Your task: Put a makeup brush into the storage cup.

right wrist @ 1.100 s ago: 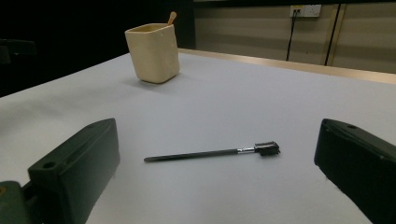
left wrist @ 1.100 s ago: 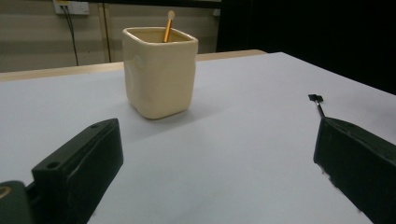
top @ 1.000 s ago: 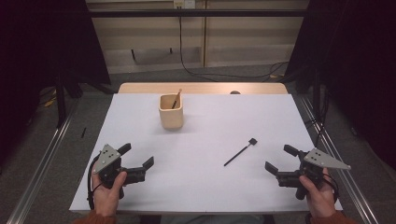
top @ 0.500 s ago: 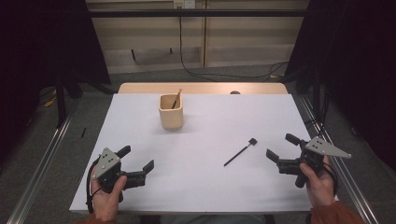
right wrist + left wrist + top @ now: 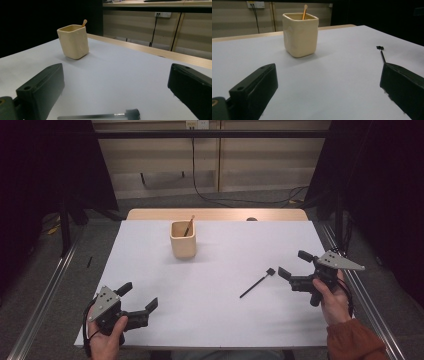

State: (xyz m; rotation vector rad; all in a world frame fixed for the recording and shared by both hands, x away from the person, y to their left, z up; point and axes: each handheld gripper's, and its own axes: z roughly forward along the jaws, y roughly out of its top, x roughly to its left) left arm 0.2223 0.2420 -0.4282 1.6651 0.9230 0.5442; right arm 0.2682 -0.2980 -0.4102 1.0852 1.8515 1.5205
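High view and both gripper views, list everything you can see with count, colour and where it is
Table: one, white top with a wooden strip along the far edge, centre.
Cup: one, cream, squarish, upright at the far middle of the table.
Stick: one, orange-brown, leaning inside the cup.
Black tool: one, thin rod with a small head, lying flat on the table just ahead of the right gripper.
Cables: dark, on the floor beyond the table.
Left gripper: one, black, jaws apart, at the near left, held in the left hand.
Right gripper: one, black, jaws apart, at the right edge, held in the right hand.
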